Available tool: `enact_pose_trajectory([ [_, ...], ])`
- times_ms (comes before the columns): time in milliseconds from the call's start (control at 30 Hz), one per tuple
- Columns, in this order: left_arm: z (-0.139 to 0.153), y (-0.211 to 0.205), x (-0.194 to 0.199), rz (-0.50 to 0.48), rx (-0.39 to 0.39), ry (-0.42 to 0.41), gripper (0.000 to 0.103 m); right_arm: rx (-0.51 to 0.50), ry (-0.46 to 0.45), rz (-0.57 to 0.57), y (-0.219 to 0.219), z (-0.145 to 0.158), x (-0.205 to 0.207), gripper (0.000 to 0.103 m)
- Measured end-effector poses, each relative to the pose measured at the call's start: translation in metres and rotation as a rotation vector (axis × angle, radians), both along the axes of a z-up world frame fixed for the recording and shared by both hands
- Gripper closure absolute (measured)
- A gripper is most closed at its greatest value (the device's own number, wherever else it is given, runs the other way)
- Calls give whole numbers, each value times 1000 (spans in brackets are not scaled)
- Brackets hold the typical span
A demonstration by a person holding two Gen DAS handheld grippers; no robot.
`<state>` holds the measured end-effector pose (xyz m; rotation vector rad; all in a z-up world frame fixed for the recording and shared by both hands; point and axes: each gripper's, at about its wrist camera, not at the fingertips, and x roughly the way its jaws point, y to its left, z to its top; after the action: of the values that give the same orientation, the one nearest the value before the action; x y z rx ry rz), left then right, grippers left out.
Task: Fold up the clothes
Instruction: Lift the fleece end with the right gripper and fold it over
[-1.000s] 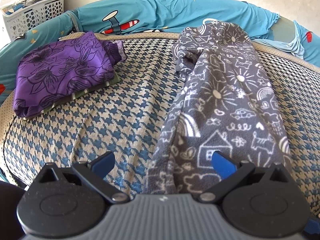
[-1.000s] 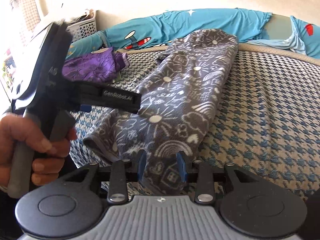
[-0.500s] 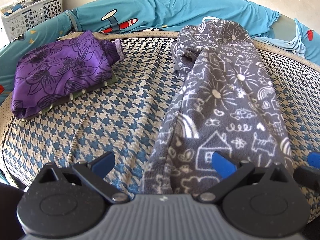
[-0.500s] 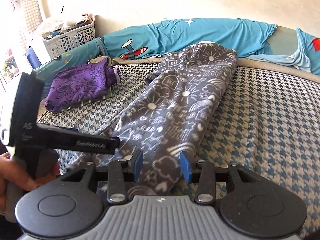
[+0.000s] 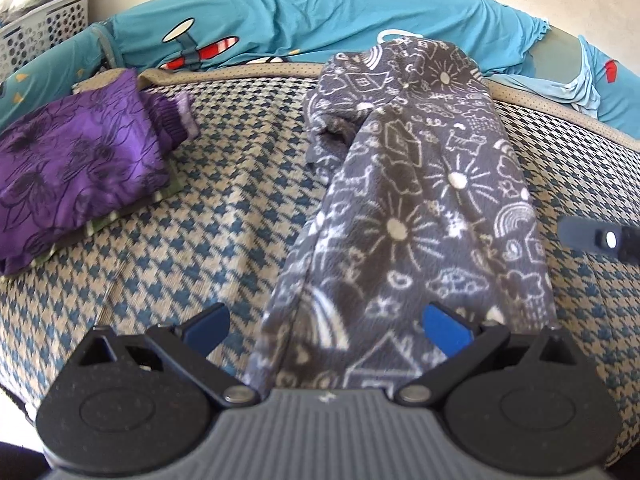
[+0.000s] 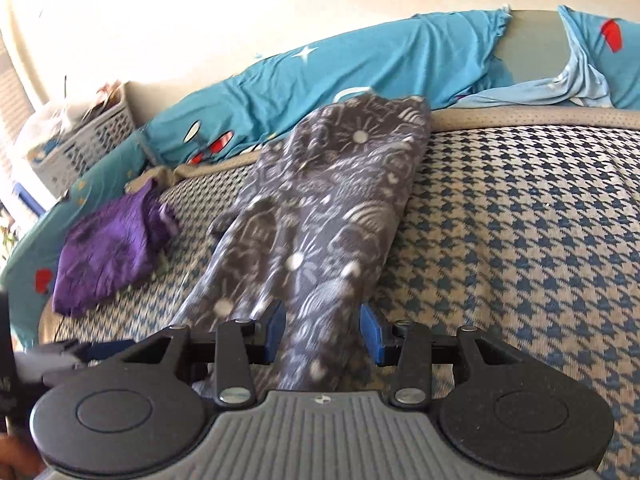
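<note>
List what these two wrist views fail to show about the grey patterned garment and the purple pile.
- Grey patterned garment: near hem hidden under the left gripper body in the left wrist view.
- Right gripper: whether its pads pinch the cloth is unclear; motion blur in the right wrist view.
- Purple pile: the striped item beneath is mostly covered.
- White basket: contents cut off by the frame edge.

No readable text, labels or numbers.

The left gripper (image 5: pixel 326 330) hung with its jaws wide apart over the near end of the grey fleece (image 5: pixel 420 208), which lay lengthwise on the houndstooth mattress (image 5: pixel 224 216). A folded purple garment (image 5: pixel 76 168) sat well to the left, and the other gripper's tip (image 5: pixel 600 238) showed at the right edge.
</note>
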<state>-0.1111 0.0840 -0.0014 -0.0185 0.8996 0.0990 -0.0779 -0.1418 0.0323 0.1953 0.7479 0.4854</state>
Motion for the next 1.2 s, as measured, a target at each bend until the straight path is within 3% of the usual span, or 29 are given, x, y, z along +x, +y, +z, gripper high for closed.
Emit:
enact_pose_trajectory([
  [167,1,-14,26,-49,43,-7,0,50,18,-61,-8,-1,38,59],
  [500,2,-23,73,-101,48,-13,0,176,86,-177,-22,-18,105,57],
  [1200,-16,-7,83,-69,-72,100,0,416,141,-267,-29,-56,203,57],
])
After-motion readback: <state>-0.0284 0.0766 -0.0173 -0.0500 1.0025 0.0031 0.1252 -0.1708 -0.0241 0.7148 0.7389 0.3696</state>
